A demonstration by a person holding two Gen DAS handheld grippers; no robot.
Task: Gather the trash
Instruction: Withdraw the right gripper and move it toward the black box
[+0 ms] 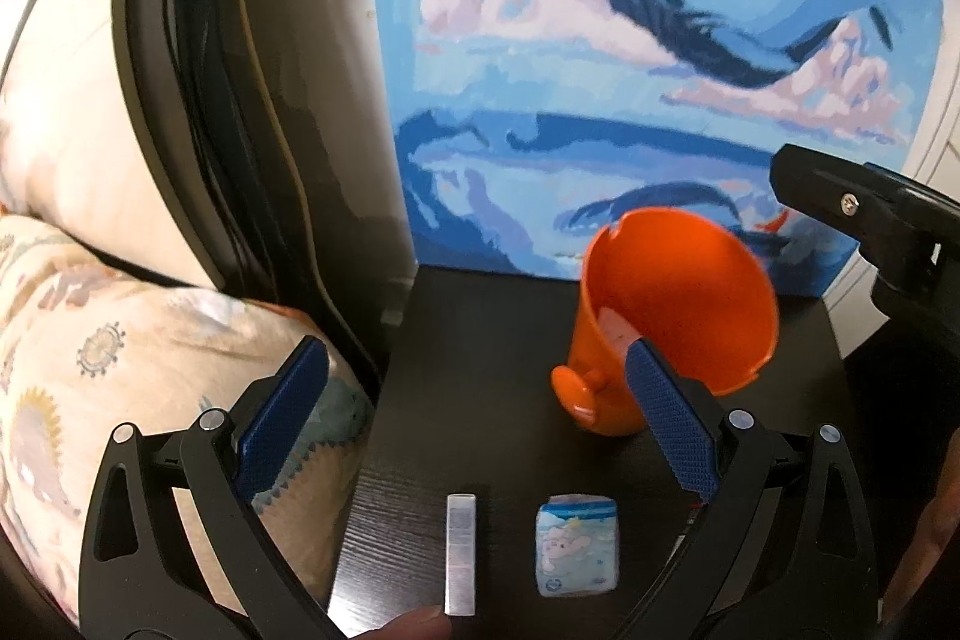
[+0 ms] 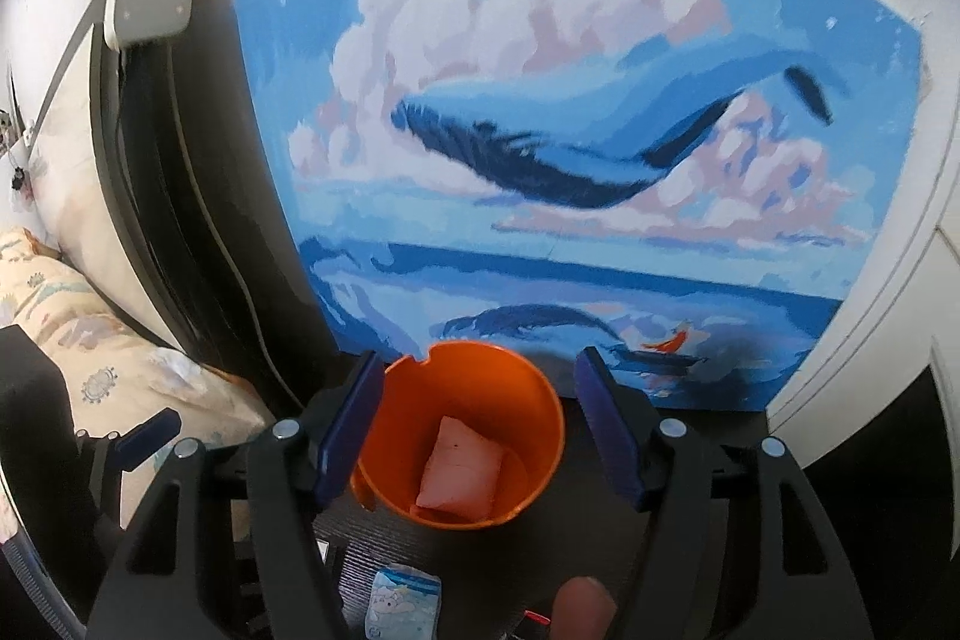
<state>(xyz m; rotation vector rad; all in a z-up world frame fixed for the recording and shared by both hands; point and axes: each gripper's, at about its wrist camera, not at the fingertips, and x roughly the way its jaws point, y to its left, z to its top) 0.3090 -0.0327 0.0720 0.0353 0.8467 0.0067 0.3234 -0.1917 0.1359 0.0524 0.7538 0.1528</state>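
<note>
An orange bucket (image 1: 678,316) stands on a dark table (image 1: 456,340); it holds a pale pink packet (image 2: 459,472). A small blue-and-white packet (image 1: 577,550) and a silvery stick-shaped wrapper (image 1: 461,553) lie on the table in front of the bucket. My left gripper (image 1: 474,418) is open and empty, hovering above these two items. My right gripper (image 2: 480,424) is open and empty, above the bucket with its jaws either side of the rim (image 2: 474,349). The blue-and-white packet also shows in the right wrist view (image 2: 403,604).
A whale painting (image 1: 648,58) leans against the wall behind the table. Patterned bedding (image 1: 108,376) and a black bed frame (image 1: 198,100) with cables lie to the left. A white device (image 2: 150,1) hangs at upper left. The right gripper's body (image 1: 870,232) shows at right.
</note>
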